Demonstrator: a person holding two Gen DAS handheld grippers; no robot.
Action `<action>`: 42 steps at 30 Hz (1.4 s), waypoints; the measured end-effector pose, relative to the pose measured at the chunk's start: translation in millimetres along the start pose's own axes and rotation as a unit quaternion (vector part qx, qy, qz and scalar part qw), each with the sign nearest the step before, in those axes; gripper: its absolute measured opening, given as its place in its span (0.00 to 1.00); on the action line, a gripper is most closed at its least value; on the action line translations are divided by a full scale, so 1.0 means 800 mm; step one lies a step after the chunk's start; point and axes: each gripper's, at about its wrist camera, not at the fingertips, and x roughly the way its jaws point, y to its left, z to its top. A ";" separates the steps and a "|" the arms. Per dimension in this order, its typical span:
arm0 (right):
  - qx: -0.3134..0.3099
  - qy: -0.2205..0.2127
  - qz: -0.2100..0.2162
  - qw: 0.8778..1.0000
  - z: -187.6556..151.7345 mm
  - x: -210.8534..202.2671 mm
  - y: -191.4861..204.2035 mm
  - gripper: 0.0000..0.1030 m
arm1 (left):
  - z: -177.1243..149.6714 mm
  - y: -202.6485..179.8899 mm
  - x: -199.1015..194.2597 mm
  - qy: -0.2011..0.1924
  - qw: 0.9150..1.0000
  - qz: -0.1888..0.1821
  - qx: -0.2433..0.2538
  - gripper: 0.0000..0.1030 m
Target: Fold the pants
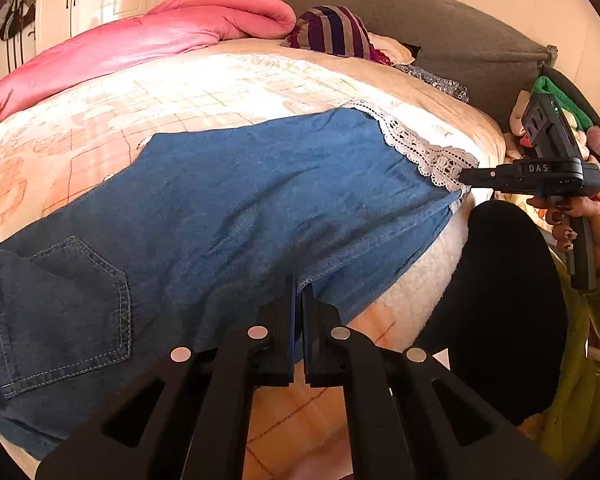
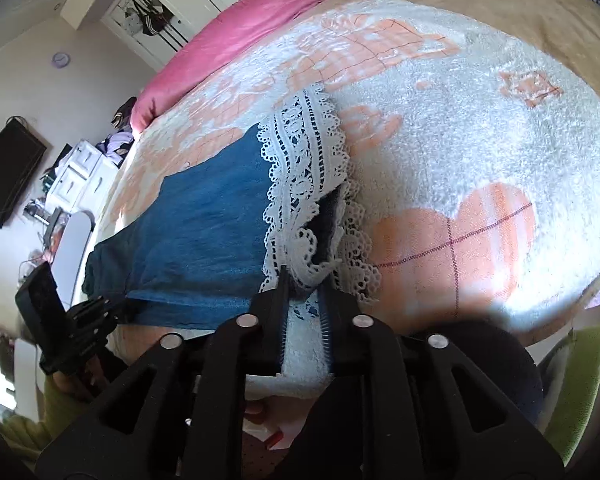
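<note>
Pants (image 1: 260,200) lay flat on the bed (image 1: 220,80) — left gripper (image 1: 299,292) had its jaws clamped on the near denim edge. Right gripper (image 2: 304,284) — jaws narrow, lace hem (image 2: 308,184) between them, not pinched.

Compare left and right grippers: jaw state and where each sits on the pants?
The left gripper is shut on the denim edge of the pants, mid-leg; the right gripper sits at the lace hem. Left jaws are pressed together; right jaws stand apart, lace between them, not clamped. Both work the near edge over the bed.
</note>
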 end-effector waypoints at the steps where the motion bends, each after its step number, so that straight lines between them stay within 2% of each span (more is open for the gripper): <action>1: 0.002 -0.002 0.000 1.000 0.001 -0.001 0.000 0.15 | 0.000 0.000 0.000 0.002 1.000 0.000 0.001 0.02; 3: -0.004 -0.005 -0.007 1.000 0.003 -0.001 0.000 0.15 | -0.002 -0.001 0.001 0.002 1.000 0.000 0.003 0.02; 5: -0.009 -0.001 -0.022 1.000 0.003 0.001 -0.002 0.09 | -0.002 -0.001 0.003 0.005 1.000 0.002 0.003 0.02; 8: -0.024 0.014 -0.054 0.998 -0.003 0.006 -0.004 0.08 | -0.005 -0.003 0.006 0.010 1.000 0.000 0.006 0.02; 10: -0.045 0.017 -0.094 0.994 -0.006 0.007 0.000 0.19 | -0.006 -0.006 0.010 0.015 1.000 0.003 0.013 0.02; 12: -0.092 -0.014 -0.147 0.985 -0.007 -0.007 0.019 0.23 | -0.007 -0.005 0.011 0.016 1.000 0.003 0.013 0.02; 14: -0.181 -0.064 -0.174 0.966 -0.010 -0.024 0.057 0.25 | -0.008 -0.003 0.010 0.014 1.000 0.000 0.010 0.02; 16: -0.253 -0.064 -0.130 0.957 -0.018 -0.024 0.094 0.25 | -0.008 -0.002 0.010 0.013 1.000 -0.002 0.008 0.02; 19: -0.341 -0.009 -0.059 0.938 -0.040 0.010 0.144 0.25 | -0.009 -0.002 0.010 0.013 1.000 -0.002 0.006 0.02; 20: -0.374 0.010 -0.046 0.926 -0.051 0.027 0.162 0.25 | -0.009 -0.002 0.010 0.012 1.000 -0.002 0.005 0.02; 23: -0.443 0.045 -0.043 0.894 -0.070 0.067 0.196 0.25 | -0.008 -0.004 0.006 0.010 1.000 0.000 0.007 0.02; 26: -0.472 0.071 -0.050 0.877 -0.074 0.098 0.207 0.25 | -0.009 -0.005 0.002 0.006 1.000 -0.001 0.006 0.02; 28: -0.468 0.097 -0.051 0.877 -0.076 0.109 0.205 0.00 | -0.009 -0.004 0.002 0.007 1.000 -0.003 0.004 0.05; 29: -0.460 0.112 -0.048 0.880 -0.074 0.112 0.200 0.00 | -0.010 -0.003 0.002 0.009 1.000 -0.005 0.004 0.05; 32: -0.447 0.112 -0.023 0.887 -0.078 0.096 0.192 0.00 | -0.012 -0.004 0.001 0.012 1.000 -0.009 0.008 0.07; 36: -0.441 0.132 -0.026 0.887 -0.083 0.105 0.181 0.00 | -0.015 -0.004 0.007 0.026 1.000 -0.014 0.010 0.12; 39: -0.426 0.130 -0.007 0.895 -0.075 0.096 0.181 0.03 | -0.018 -0.004 -0.004 0.023 1.000 -0.006 0.010 0.23; 41: -0.408 0.121 0.019 0.905 -0.065 0.080 0.178 0.09 | -0.022 0.004 -0.025 0.011 1.000 -0.003 -0.011 0.32; 42: -0.400 0.112 0.027 0.909 -0.059 0.073 0.175 0.16 | -0.023 0.011 -0.039 -0.003 1.000 -0.005 -0.026 0.33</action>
